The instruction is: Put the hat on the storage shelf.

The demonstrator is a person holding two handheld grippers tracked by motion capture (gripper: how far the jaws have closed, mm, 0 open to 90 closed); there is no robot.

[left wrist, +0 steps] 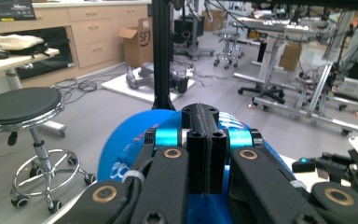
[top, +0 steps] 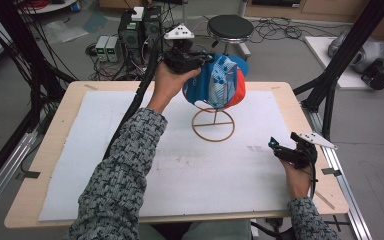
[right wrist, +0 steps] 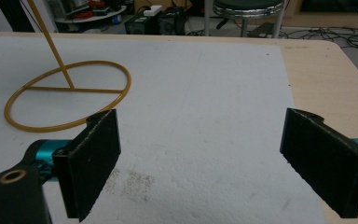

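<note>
A blue, red and white cap point(top: 219, 82) sits on top of a gold wire stand point(top: 213, 126) at the far middle of the white sheet. My left gripper point(top: 200, 60) is at the cap's upper left edge. In the left gripper view its jaws point(left wrist: 204, 135) are pressed flat together with the blue cap point(left wrist: 121, 154) spreading right behind and beneath them, so it seems shut on the cap's cloth. My right gripper point(top: 276, 148) rests low on the sheet at the right, open and holding nothing point(right wrist: 200, 158). The stand's ring base point(right wrist: 67, 95) lies ahead and left of it.
The white sheet point(top: 105, 165) covers most of the wooden table point(top: 55, 135). A black stool point(top: 230, 26), computer boxes point(top: 140, 30) and cables stand on the floor beyond the far edge. Black frame posts point(top: 330, 85) rise by the table's right side.
</note>
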